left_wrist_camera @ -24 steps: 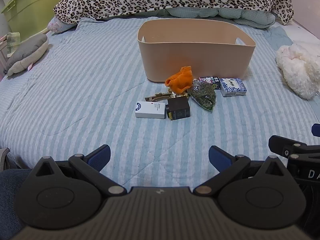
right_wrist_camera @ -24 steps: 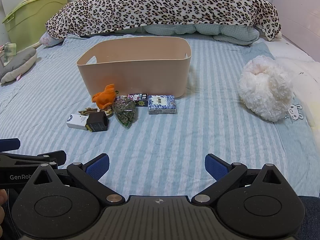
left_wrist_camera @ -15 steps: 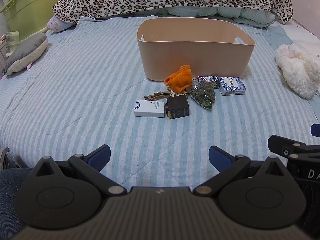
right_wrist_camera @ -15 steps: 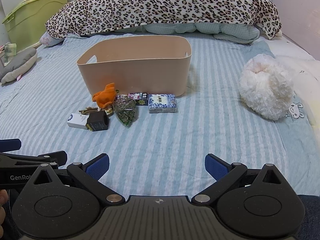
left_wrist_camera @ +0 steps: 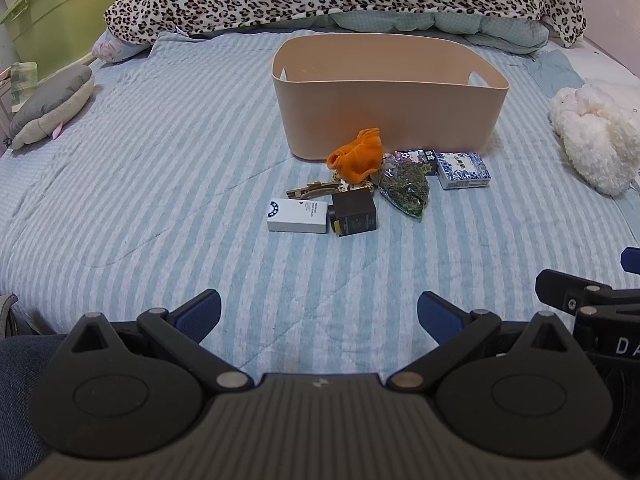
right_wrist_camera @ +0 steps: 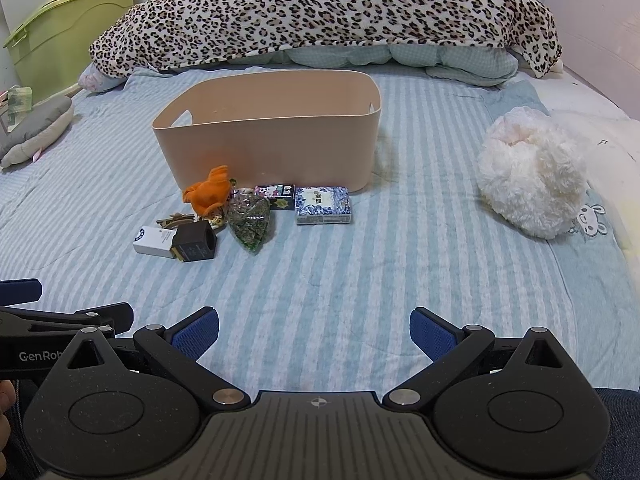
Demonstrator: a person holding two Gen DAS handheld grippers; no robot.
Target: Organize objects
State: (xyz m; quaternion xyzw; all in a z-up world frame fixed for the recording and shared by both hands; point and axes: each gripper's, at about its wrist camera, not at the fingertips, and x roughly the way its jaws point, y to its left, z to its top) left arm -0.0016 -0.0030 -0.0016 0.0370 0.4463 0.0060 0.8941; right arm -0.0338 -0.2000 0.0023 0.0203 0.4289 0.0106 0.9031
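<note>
White box [left_wrist_camera: 297, 215] lengthwise sideways, seemingly flat

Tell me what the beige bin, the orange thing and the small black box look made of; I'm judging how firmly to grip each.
Beige bin: likely matte plastic, with smooth thin walls, rounded corners and cut-out handles. Orange thing: soft fabric, crumpled and folded, possibly a knitted sock or cloth. Small black box: probably cardboard with a satin finish, given its sharp edges and printed gold marking.
</note>
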